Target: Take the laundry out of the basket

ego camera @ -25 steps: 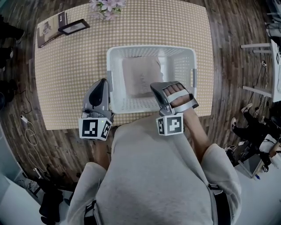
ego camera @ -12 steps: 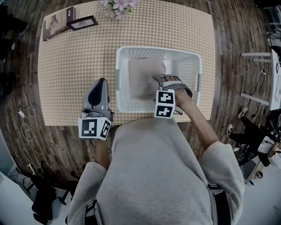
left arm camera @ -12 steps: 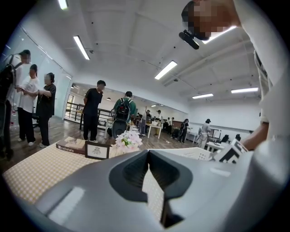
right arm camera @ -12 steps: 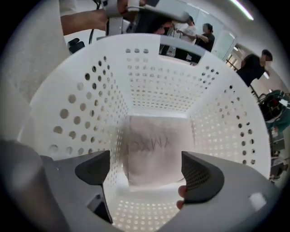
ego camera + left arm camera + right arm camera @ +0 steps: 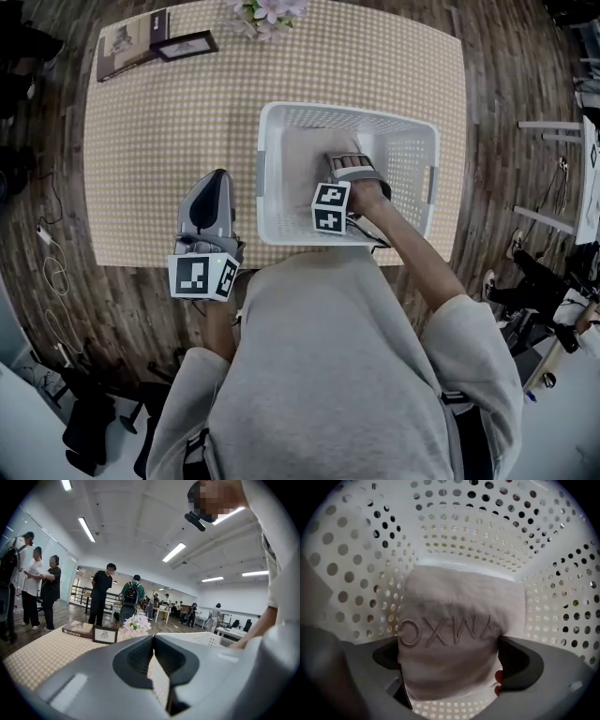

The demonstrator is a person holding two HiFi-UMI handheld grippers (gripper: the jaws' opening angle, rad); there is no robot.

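— Where is the laundry?
— The laundry [image 5: 305, 159] [image 5: 459, 620] is one folded pale cloth with stitched letters on top. It lies flat on the bottom of the white basket [image 5: 349, 113] [image 5: 464, 522], closer to the left wall than the right.

— And your right gripper?
— My right gripper [image 5: 342, 161] [image 5: 452, 660] points straight down inside the basket, over the cloth. Its fingers [image 5: 525, 665] have just been opening and stand wide apart, one on each side of the fold. The cloth fills the gap between them, but they have not clamped on it, so nothing is gripped.

— The left one?
— My left gripper [image 5: 217, 178] [image 5: 152, 653] is outside, just beside the basket's left wall and above the near part of the tabletop [image 5: 159, 141] [image 5: 33, 656]. It points nearly level toward the far side. Its fingers [image 5: 133, 656] are pressed together with nothing between them.

— What else is around?
— The basket stands on the checked tabletop, toward the near right. At the far edge, well apart from it, is a bunch of pale flowers [image 5: 272, 11] [image 5: 137, 624]. A small picture frame [image 5: 187, 44] [image 5: 104, 633] sits left of them, and a book [image 5: 127, 42] [image 5: 77, 629] left of that. Beyond the tabletop, people [image 5: 101, 595] stand on a wooden floor [image 5: 506, 75] [image 5: 61, 616].
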